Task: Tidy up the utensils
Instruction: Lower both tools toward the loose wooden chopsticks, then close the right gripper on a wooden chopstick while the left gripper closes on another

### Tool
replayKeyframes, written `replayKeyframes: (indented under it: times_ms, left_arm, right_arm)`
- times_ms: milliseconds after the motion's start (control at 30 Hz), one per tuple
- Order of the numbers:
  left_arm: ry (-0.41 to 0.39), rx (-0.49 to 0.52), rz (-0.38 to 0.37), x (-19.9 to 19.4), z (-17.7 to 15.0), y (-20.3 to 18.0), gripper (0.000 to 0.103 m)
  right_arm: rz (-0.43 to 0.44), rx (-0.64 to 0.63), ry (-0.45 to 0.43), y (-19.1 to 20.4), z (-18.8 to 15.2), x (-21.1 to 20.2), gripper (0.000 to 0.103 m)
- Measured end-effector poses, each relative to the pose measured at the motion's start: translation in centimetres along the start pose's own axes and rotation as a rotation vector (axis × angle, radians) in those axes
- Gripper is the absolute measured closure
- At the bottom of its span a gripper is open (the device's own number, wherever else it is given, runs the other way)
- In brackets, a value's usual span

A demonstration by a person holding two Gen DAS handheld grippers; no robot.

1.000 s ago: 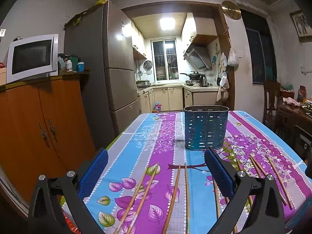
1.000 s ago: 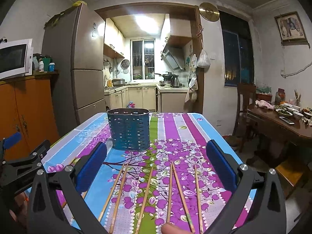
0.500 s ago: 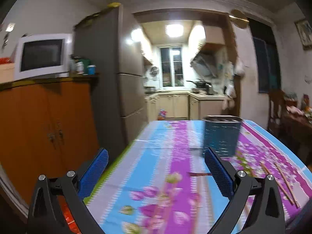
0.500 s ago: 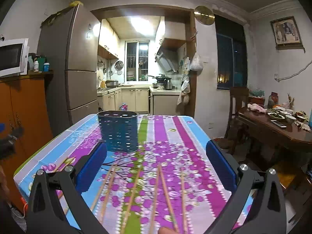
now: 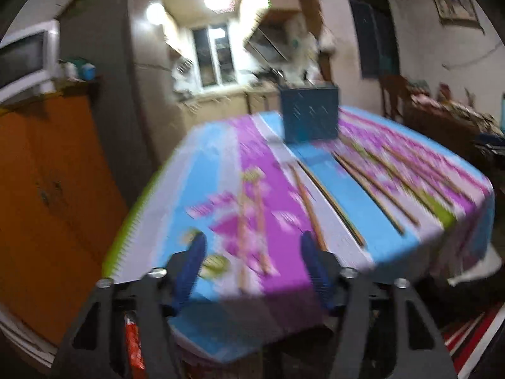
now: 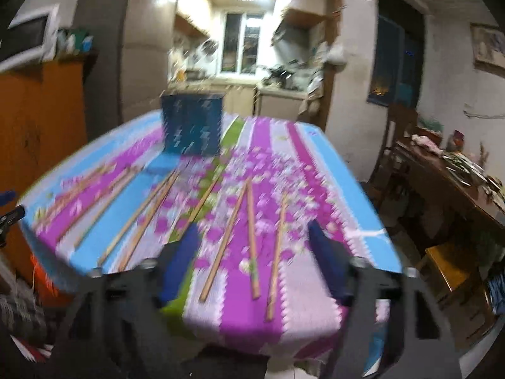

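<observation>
Both views are motion-blurred. A dark blue slotted utensil holder (image 5: 311, 113) stands upright at the far end of the table; it also shows in the right wrist view (image 6: 192, 124). Several wooden chopsticks (image 5: 311, 203) lie lengthwise on the flowered tablecloth (image 5: 221, 170), more of them in the right wrist view (image 6: 251, 237). My left gripper (image 5: 252, 262) is open and empty, above the table's near edge. My right gripper (image 6: 252, 259) is open and empty, above the near edge over the chopstick ends.
An orange cabinet (image 5: 47, 189) with a microwave (image 5: 22, 63) stands left of the table, a grey fridge (image 5: 104, 72) behind it. A wooden side table (image 6: 457, 189) with dishes and a chair (image 6: 394, 145) stand to the right. The kitchen lies beyond.
Both grippers have pulled back and risen, so the table's near edge and hanging cloth now show. Both views tilt downward. Both grippers stay open and empty.
</observation>
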State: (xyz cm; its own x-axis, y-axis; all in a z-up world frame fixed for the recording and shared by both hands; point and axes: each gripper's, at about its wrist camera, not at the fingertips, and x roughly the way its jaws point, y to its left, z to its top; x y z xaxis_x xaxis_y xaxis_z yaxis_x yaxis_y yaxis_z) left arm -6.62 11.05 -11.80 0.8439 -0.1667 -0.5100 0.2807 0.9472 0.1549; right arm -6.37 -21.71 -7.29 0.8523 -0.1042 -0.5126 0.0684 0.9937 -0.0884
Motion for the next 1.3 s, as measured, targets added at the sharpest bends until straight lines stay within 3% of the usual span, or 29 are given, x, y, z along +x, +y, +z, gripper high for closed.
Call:
replayKeyframes:
  times_ms: [33, 200, 267, 667, 1000, 1100, 1300]
  left_arm:
    - [0.013, 0.007, -0.003, 0.7, -0.4, -0.2, 0.053]
    - [0.058, 0.022, -0.036, 3.0, -1.3, -1.0, 0.074]
    - [0.068, 0.017, -0.048, 3.7, -1.6, -0.8, 0.078]
    - [0.073, 0.013, -0.037, 5.2, -1.7, -0.6, 0.078]
    - [0.050, 0.027, -0.007, 4.9, -2.0, -1.3, 0.078]
    - [0.045, 0.036, 0.005, 4.9, -2.0, -1.6, 0.078]
    - [0.053, 0.010, -0.012, 5.0, -1.8, -1.3, 0.078]
  right_arm:
    - [0.013, -0.008, 0.019, 0.4, -0.4, 0.3, 0.058]
    - [0.048, -0.046, 0.066, 2.1, -2.0, 0.8, 0.068]
    - [0.057, -0.056, 0.080, 2.5, -2.3, 1.1, 0.072]
    - [0.105, -0.090, 0.104, 4.1, -3.0, 1.5, 0.086]
    - [-0.027, -0.050, 0.081, 1.8, -4.2, 1.5, 0.087]
    - [-0.074, -0.097, 0.103, 1.1, -4.9, 2.2, 0.087]
    - [-0.063, -0.130, 0.112, 0.5, -5.0, 3.7, 0.088]
